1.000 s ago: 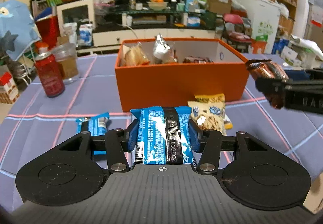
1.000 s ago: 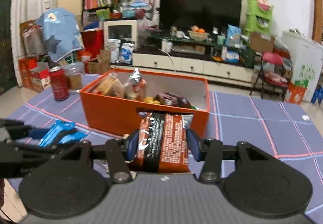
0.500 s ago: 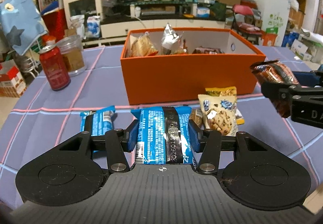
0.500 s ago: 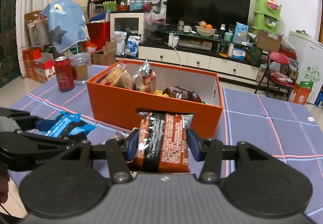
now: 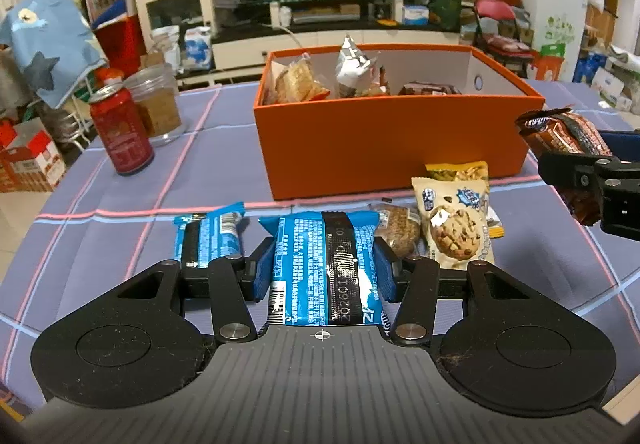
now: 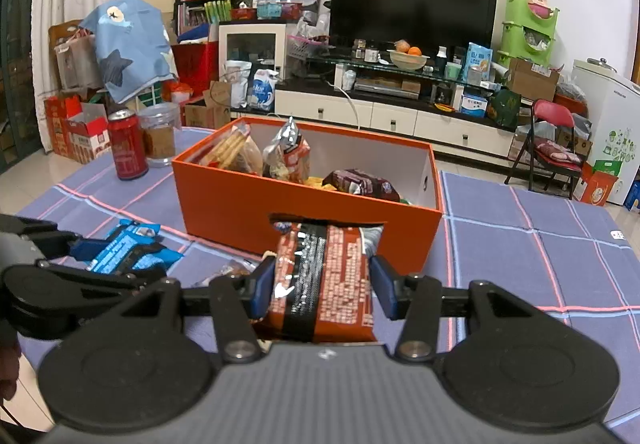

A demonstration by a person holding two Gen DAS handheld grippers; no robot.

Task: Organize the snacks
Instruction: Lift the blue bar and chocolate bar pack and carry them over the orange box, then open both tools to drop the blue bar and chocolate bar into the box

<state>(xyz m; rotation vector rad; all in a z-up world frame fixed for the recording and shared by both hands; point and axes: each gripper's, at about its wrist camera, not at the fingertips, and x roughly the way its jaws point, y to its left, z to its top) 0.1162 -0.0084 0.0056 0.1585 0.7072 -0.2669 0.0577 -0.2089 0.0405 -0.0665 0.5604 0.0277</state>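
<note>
My left gripper [image 5: 322, 270] is shut on a blue snack packet [image 5: 324, 264] and holds it above the table, in front of the orange box [image 5: 384, 139]. My right gripper [image 6: 322, 286] is shut on a red-brown snack packet [image 6: 322, 280] before the box's near wall [image 6: 256, 207]; it also shows at the right of the left wrist view [image 5: 568, 139]. The box holds several snacks. On the cloth lie a second blue packet [image 5: 210, 238], a cookie packet [image 5: 456, 228], a yellow packet [image 5: 458, 171] and a brown biscuit [image 5: 398, 234].
A red can [image 5: 120, 131] and a glass jar [image 5: 158, 103] stand at the table's left. The purple checked cloth [image 6: 540, 256] lies bare right of the box. A TV stand, shelves and a red chair are beyond the table.
Both grippers have risen and drawn back a little with their packets, so the box interior shows more. The packets on the cloth have not moved.
</note>
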